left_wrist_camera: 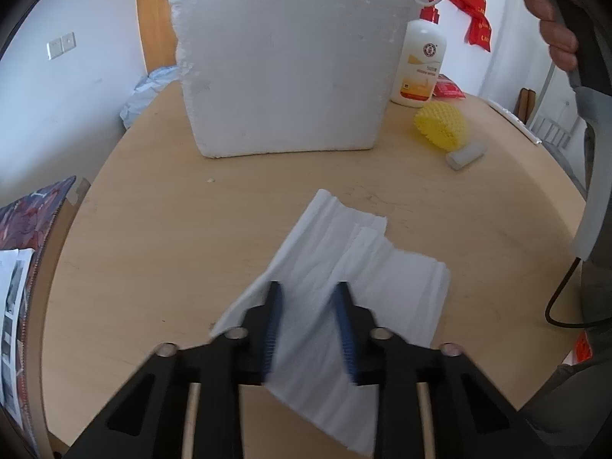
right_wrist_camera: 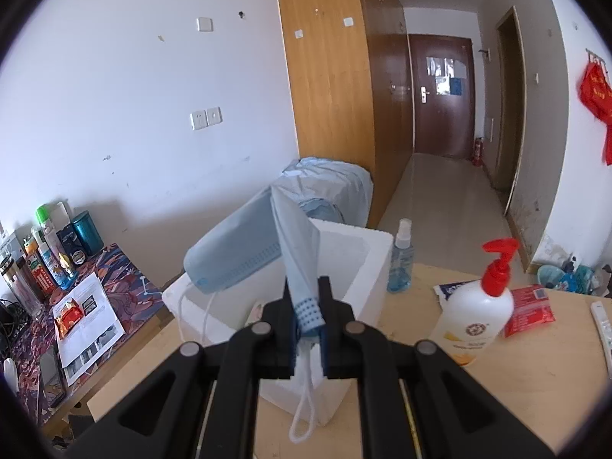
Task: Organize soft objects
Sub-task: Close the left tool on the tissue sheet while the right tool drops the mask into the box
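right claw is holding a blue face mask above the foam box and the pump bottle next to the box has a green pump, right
Not quite. The pump bottle has a red pump, not green, as the right wrist view shows. The rest holds: the right claw is shut on the blue face mask, held above the white foam box.

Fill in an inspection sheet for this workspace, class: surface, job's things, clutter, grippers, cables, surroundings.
Surface: round wooden table, pale, lightly scuffed.
Job's things: white tissue flat on the table; blue face mask held at the foam box; yellow foam net and small grey pad right of the box.
Clutter: pump bottle, spray bottle, red packet.
Grippers: left gripper blurred, jaws apart astride the tissue; right gripper shut on the mask.
Cables: black cable off the table's right edge.
Surroundings: wardrobe, crowded side table, hallway door.
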{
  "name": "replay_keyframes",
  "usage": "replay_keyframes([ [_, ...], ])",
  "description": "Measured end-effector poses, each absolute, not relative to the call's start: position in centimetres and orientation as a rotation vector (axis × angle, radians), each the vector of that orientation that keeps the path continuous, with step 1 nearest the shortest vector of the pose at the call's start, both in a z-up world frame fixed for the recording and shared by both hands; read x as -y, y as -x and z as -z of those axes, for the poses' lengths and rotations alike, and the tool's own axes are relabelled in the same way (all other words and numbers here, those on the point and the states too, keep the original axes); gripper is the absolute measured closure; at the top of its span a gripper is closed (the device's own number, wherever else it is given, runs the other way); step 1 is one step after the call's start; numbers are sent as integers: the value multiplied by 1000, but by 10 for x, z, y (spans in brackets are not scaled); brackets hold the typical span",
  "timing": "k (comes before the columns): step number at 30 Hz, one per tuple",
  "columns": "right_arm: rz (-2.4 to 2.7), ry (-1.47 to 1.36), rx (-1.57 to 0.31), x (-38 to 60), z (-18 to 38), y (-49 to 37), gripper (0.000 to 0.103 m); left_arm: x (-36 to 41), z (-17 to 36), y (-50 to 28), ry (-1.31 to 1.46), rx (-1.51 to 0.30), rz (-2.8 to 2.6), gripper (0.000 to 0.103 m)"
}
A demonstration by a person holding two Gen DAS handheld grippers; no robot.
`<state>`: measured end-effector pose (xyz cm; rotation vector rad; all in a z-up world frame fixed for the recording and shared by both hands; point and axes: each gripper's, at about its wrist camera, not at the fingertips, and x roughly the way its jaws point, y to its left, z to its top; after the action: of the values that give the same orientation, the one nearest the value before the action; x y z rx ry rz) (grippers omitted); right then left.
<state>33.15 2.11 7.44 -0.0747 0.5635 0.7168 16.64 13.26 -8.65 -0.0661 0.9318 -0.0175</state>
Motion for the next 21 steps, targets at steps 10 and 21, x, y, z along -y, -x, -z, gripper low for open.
replay_keyframes([
  [10, -715, 91, -601, -37, -68, -353, 91, -146, 87, -168, 115, -920, 42, 100],
  [21, -724, 127, -600, -48, -69, -354, 47, -155, 86, -169, 126, -913, 37, 100],
])
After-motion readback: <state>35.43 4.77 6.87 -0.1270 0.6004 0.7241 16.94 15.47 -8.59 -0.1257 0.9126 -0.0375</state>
